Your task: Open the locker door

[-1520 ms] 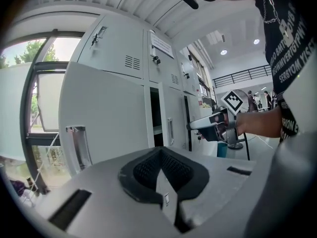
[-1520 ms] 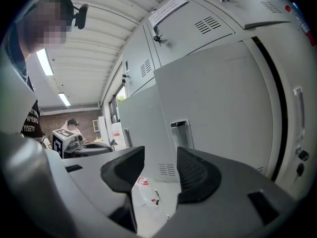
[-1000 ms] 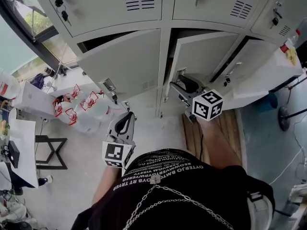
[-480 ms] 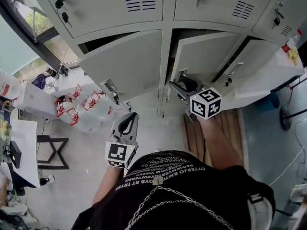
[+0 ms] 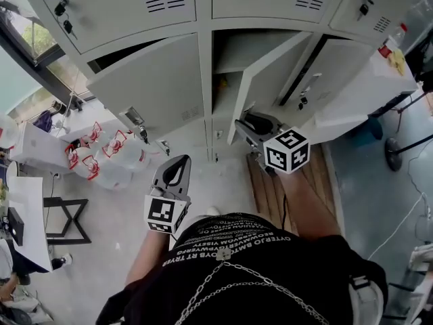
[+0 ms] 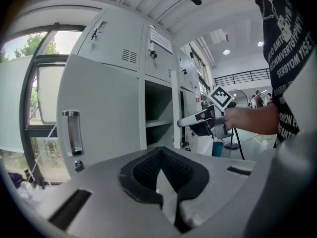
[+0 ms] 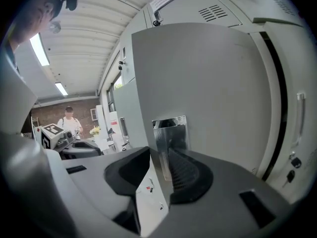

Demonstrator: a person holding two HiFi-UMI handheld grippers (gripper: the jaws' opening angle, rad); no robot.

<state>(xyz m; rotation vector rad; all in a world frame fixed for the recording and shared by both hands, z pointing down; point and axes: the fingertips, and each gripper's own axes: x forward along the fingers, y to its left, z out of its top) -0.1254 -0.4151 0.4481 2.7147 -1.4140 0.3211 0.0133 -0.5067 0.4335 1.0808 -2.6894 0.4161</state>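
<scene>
Since a second ago, the middle locker door (image 5: 270, 80) is being shown swung further out from its frame, so that the compartment and its shelf (image 5: 237, 63) are being exposed, and both grippers are being seen lower in the head view. The door's free edge is being pinched by the right gripper (image 5: 245, 126), whose jaws have just been closing: in the right gripper view that edge is being clamped between the two pads, just below the shiny recessed handle plate (image 7: 169, 133). The left gripper (image 5: 174, 173) is being carried empty, well apart from the door, over the floor (image 5: 115, 215); its jaws are being pressed together with nothing between them. Its camera is being pointed at the neighbouring door (image 6: 99, 118), which is being left slightly ajar. Water bottles (image 5: 111, 158) are being seen on the floor below that door.
</scene>
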